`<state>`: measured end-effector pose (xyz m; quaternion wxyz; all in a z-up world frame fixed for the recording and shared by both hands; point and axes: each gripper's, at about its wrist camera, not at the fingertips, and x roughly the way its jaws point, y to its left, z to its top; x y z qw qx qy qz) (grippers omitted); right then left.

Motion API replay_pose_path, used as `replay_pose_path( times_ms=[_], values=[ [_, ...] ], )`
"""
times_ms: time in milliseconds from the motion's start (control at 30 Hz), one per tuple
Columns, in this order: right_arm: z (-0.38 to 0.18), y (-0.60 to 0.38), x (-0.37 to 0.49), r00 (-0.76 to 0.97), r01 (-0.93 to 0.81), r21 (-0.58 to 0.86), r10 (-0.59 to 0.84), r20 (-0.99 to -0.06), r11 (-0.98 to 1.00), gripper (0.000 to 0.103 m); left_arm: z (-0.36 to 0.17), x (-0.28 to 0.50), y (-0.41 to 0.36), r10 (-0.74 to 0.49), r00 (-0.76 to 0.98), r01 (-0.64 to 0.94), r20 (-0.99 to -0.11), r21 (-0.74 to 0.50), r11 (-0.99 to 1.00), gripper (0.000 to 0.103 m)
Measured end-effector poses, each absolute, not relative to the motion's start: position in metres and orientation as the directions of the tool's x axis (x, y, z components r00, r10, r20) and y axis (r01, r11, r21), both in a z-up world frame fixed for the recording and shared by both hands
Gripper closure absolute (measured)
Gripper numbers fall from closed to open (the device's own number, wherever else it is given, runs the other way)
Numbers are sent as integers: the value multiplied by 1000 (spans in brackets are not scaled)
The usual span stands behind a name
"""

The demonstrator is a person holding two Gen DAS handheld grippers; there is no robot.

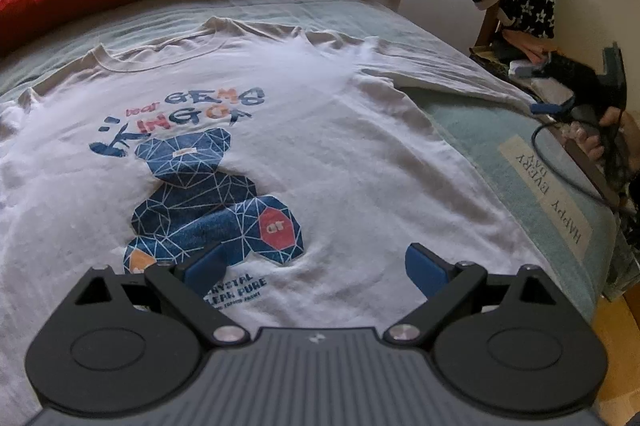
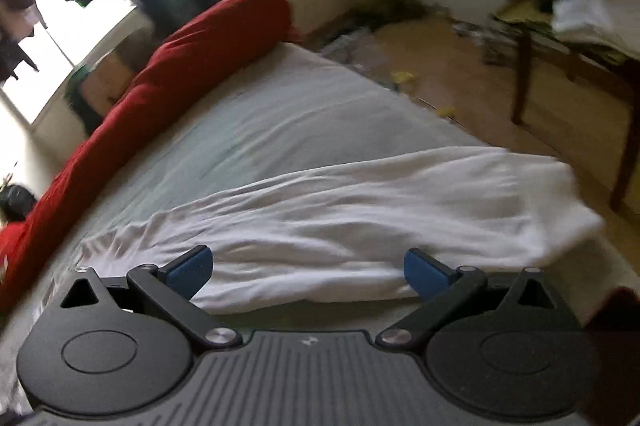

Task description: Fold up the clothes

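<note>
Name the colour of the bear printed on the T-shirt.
Mostly dark blue bear print with white lines; clearest in the left wrist view.

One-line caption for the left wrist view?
Open left gripper hovers over a white bear-print T-shirt spread flat on the bed.

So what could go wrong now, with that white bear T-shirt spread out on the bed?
The sleeve reaches the bed's edge; a careless pull could probably drag it off. A black cable loops beside the right gripper and might snag the fabric. Both the left gripper and the right stand open over wrinkled T-shirt cloth, so a pinch may catch creases.
</note>
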<state>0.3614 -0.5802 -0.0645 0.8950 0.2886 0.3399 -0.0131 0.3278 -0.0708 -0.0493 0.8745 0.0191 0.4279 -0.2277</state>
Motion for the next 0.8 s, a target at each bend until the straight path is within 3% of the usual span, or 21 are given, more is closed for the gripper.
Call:
replay_pose_path(
  times_ms=[200, 300, 500, 700, 800],
  values=[
    [-49, -558, 375, 785, 128, 512, 229, -576, 849, 0, -47, 328, -72, -378, 532, 409, -758, -161, 898, 7],
    [-65, -549, 381, 740, 142, 471, 222, -635, 871, 0, -48, 326, -69, -377, 529, 408, -760, -162, 898, 7],
    [-65, -563, 363, 735, 198, 457, 177, -654, 867, 0, -51, 324, -62, -391, 526, 410, -755, -177, 895, 7],
    [-39, -561, 381, 772, 181, 432, 144, -619, 884, 0, -51, 324, -62, -393, 532, 403, -750, -184, 896, 6],
    [-56, -562, 410, 722, 225, 393, 118, -681, 892, 0, -51, 323, -61, -395, 531, 402, -749, -188, 896, 6]
  ],
)
